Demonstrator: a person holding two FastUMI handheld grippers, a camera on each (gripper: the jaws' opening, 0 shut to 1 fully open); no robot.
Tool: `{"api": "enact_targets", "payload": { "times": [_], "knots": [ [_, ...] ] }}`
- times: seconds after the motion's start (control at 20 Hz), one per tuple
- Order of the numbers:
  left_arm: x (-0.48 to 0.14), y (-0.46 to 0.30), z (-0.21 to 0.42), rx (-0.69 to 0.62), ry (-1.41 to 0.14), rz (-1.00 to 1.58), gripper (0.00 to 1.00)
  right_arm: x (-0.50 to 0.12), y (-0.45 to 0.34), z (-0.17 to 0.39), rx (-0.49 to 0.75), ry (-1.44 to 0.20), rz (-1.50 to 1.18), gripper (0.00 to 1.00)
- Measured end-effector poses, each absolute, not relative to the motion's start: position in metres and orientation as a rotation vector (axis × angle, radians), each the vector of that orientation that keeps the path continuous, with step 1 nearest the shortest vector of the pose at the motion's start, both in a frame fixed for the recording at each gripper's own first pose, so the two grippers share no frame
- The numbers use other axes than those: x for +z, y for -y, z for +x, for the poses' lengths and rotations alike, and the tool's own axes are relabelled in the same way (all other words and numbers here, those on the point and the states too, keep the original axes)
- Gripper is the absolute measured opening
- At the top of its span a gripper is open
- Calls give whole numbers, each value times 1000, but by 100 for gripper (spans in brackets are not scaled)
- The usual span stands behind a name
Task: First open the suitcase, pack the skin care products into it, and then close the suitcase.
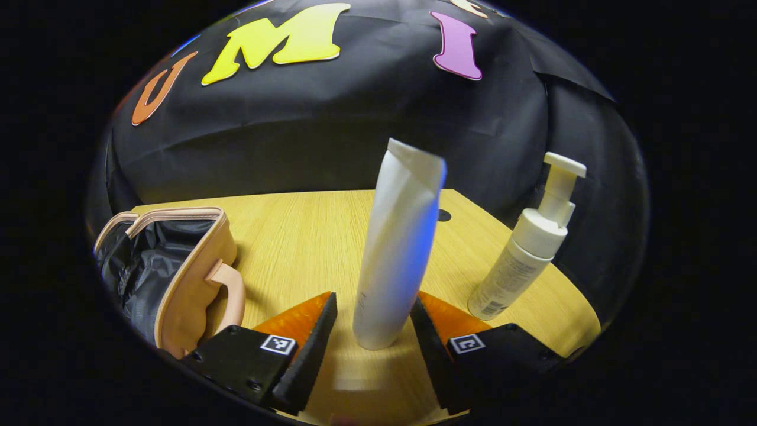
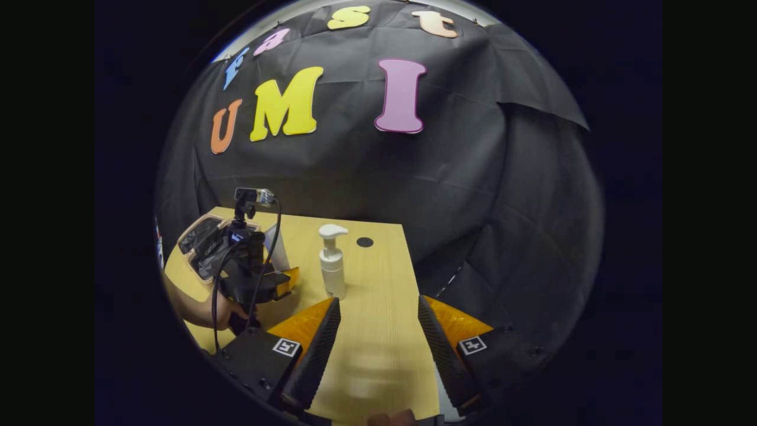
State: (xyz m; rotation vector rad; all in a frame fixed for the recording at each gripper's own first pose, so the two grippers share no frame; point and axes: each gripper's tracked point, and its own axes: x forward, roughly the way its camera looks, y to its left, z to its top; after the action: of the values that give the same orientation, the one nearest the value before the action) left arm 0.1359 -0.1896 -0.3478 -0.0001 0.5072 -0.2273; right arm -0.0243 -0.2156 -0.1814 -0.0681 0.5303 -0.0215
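Observation:
A white tube (image 1: 397,248) stands upright on the wooden table (image 1: 307,236), right between the fingers of my left gripper (image 1: 374,299). That gripper is open; a gap shows on the tube's left side, and its right side is at or almost at the right finger. To the tube's right stands a white pump bottle (image 1: 523,254). The peach suitcase (image 1: 189,284) lies open at the left, showing black lining. My right gripper (image 2: 378,319) hovers open over the table with nothing in it. Farther left from it are the left gripper (image 2: 254,278), the pump bottle (image 2: 332,266) and the suitcase (image 2: 204,239).
A hand (image 2: 204,310) holds the left gripper at the table's near left. A small dark hole (image 2: 365,242) marks the tabletop near the back edge. The black cloth wall stands close behind the table (image 2: 384,284), whose right edge drops off beside my right gripper.

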Motion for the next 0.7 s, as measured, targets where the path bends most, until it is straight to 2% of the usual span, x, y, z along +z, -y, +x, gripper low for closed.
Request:
{"api": "enact_targets", "payload": {
  "times": [0.05, 0.1, 0.15, 0.2, 0.25, 0.3, 0.35, 0.4, 0.45, 0.5, 0.7],
  "knots": [
    [-348, 190, 140, -234, -507, 5, 71, -182, 217, -21, -21, -533, -64, 77],
    [-348, 194, 141, -249, -507, 9, 73, -183, 216, -18, -19, -534, -63, 78],
    [-349, 195, 142, -251, -507, 26, 54, -184, 218, -15, -18, -533, -64, 78],
    [-348, 196, 140, -258, -515, 38, 57, -184, 218, -13, -17, -533, -64, 78],
    [-346, 197, 136, -263, -528, 22, 55, -185, 218, -10, -13, -532, -57, 78],
    [-339, 200, 133, -273, -529, -6, 47, -187, 217, -8, -9, -528, -48, 78],
    [-329, 200, 126, -281, -525, -9, 46, -188, 215, -4, -4, -523, -42, 78],
    [-314, 196, 119, -284, -514, -1, 46, -192, 212, -1, 1, -517, -34, 78],
    [-299, 192, 110, -286, -503, -10, 53, -196, 208, 4, 11, -514, -26, 78],
    [-284, 188, 99, -288, -498, -37, 45, -205, 199, 11, 28, -511, -14, 78],
    [-234, 148, 53, -247, -497, -45, 45, -238, 160, 44, 96, -504, 29, 78]
  ]
}}
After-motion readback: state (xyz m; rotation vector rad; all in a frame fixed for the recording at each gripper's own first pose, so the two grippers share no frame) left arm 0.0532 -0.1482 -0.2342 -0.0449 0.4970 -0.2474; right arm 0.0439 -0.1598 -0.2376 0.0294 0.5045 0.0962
